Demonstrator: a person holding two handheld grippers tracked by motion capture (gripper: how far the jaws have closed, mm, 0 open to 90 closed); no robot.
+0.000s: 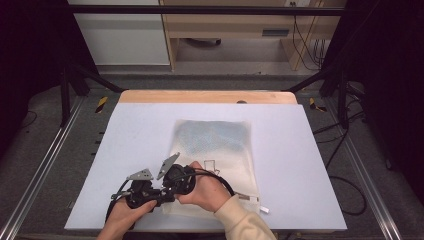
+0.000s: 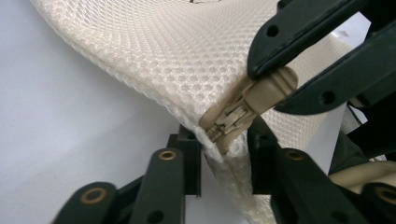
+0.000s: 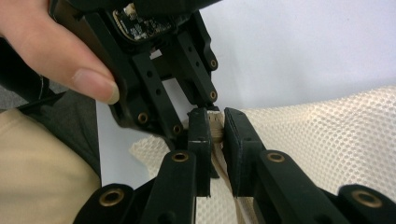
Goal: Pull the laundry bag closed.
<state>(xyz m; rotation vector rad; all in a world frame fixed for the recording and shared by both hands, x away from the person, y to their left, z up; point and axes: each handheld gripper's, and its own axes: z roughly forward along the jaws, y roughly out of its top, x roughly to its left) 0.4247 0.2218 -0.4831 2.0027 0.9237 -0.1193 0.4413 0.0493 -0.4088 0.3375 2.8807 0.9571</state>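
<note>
Mesh bag (image 1: pixel 216 150) is lying on the white bench (image 1: pixel 135 150). Right gripper (image 3: pixel 212 126) is clamping the zipper pull (image 2: pixel 261 93); left gripper (image 2: pixel 224 154) is pinching the bag's corner.

You have a white mat (image 1: pixel 135 150) covering the table, with a wooden edge (image 1: pixel 207 97) showing along its far side. Beyond it stands a wooden desk (image 1: pixel 235 30) with black cables (image 1: pixel 306 42) hanging at its right. Metal rails (image 1: pixel 35 175) run down both sides, and yellow-black tape (image 1: pixel 101 104) marks the grey floor (image 1: pixel 55 125).
</note>
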